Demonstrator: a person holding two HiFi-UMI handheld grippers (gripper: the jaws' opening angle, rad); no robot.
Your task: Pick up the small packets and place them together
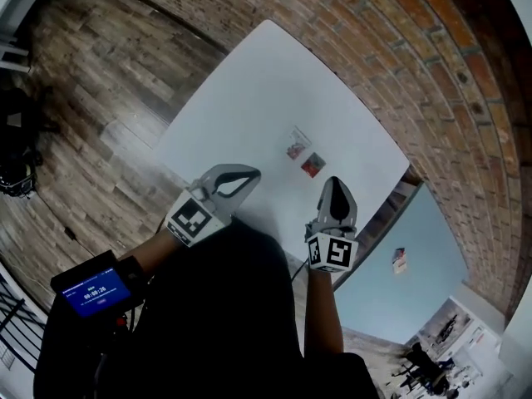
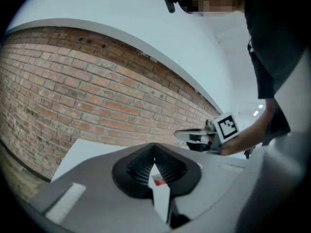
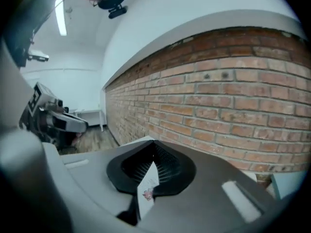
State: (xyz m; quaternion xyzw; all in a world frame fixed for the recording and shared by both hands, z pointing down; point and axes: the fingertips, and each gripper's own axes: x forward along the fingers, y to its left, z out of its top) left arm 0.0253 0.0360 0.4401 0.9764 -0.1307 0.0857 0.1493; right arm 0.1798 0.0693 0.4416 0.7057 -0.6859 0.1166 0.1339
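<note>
Broadly, the white desk (image 1: 249, 90) bears two loose packets (image 1: 312, 165) side by side. The left gripper (image 1: 252, 174) has jaws closed on a red-printed packet (image 2: 161, 195), the right gripper (image 1: 335, 183) on a pale packet (image 3: 146, 191); both packets are likely light, thin and floppy, best pinched edge-on.

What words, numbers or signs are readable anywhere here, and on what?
None reads clearly.
Blue screen on the arm: white digits, too blurred.
Far packet and near packet on the table: red print, too small.
Left packet, pinched in the left hand-held gripper: red mark, blurred.
Right packet, pinched in the right hand-held gripper: pink mark, blurred.
Marker cubes: black-and-white squares, no letters.
Sheet beyond the table: too small.
</note>
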